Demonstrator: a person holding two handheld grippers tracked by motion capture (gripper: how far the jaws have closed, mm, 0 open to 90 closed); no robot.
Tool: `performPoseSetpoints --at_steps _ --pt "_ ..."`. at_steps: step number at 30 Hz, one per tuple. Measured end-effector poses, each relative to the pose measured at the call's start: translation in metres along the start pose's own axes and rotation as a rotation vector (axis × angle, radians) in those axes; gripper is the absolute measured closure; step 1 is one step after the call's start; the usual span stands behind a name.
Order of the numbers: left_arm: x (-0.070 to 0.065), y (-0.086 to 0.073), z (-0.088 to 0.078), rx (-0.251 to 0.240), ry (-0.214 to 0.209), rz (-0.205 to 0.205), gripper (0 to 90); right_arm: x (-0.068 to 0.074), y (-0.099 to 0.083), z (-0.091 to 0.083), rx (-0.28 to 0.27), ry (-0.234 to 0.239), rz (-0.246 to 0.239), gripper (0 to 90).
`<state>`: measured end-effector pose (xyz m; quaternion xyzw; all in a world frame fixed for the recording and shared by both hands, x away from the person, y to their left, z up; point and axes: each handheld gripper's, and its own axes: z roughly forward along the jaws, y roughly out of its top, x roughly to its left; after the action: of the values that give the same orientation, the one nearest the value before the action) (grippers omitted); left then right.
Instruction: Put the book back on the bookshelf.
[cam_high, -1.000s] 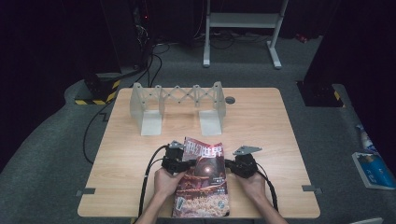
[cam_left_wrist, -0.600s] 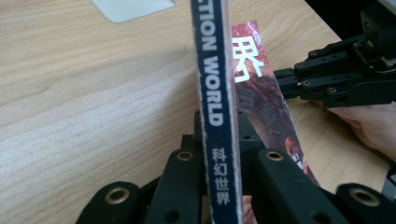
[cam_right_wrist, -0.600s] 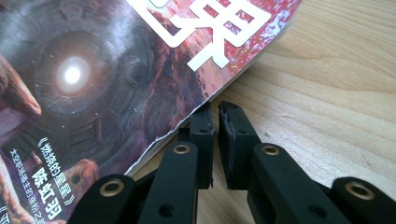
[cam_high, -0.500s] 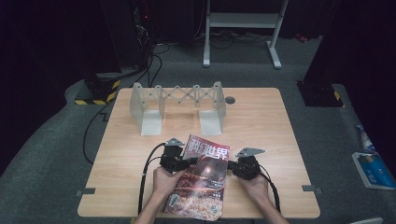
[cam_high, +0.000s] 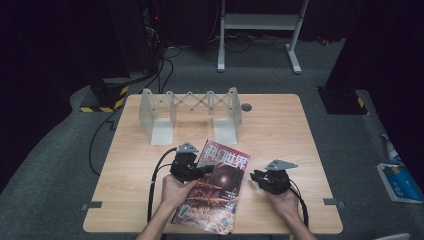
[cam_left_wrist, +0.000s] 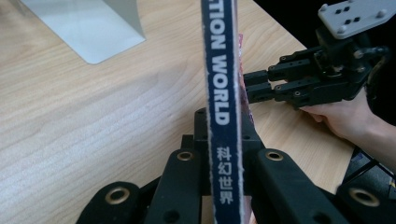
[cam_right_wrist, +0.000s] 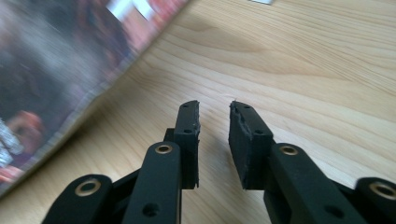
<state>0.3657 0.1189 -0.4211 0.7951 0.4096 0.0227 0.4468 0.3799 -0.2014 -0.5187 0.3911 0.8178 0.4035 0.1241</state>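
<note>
A magazine (cam_high: 216, 192) with a red and brown cover lies tilted near the table's front edge, its spine side lifted. My left gripper (cam_high: 199, 172) is shut on that spine; in the left gripper view the blue spine (cam_left_wrist: 223, 93) with white lettering stands upright between the jaws of my left gripper (cam_left_wrist: 228, 154). My right gripper (cam_high: 254, 176) hovers just right of the magazine, clear of it. Its jaws have just been opening, and in the right gripper view my right gripper (cam_right_wrist: 215, 116) has a gap with only bare wood behind it and the magazine (cam_right_wrist: 60, 60) blurred at the left. The left gripper view also catches my right gripper (cam_left_wrist: 254, 86) beyond the magazine.
A grey expanding rack (cam_high: 190, 112) with two flat feet stands at the back of the wooden table (cam_high: 280, 130); one foot (cam_left_wrist: 93, 28) is near my left gripper. A small dark disc (cam_high: 246, 107) lies behind the rack. Cables trail off the front edge.
My right gripper let go of the magazine's right edge, opened and drew off to the right. My left gripper rose, lifting the spine side so the magazine tilts.
</note>
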Motion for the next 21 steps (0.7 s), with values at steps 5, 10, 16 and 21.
performPoseSetpoints --at_steps 5,10,16,21 --pt "-0.001 0.007 -0.01 -0.039 -0.003 0.006 84.0 -0.008 -0.005 -0.003 0.01 -0.032 0.019 67.6" --pt "-0.001 0.011 -0.018 -0.062 0.001 0.007 83.9 -0.013 -0.006 -0.007 -0.008 -0.06 0.028 64.7" --pt "0.004 0.017 -0.031 -0.097 0.024 0.003 83.9 -0.02 -0.008 -0.007 0.001 -0.117 0.009 61.0" --pt "0.008 0.021 -0.036 -0.102 0.042 0.008 84.0 -0.021 -0.01 -0.006 0.003 -0.14 -0.011 59.0"
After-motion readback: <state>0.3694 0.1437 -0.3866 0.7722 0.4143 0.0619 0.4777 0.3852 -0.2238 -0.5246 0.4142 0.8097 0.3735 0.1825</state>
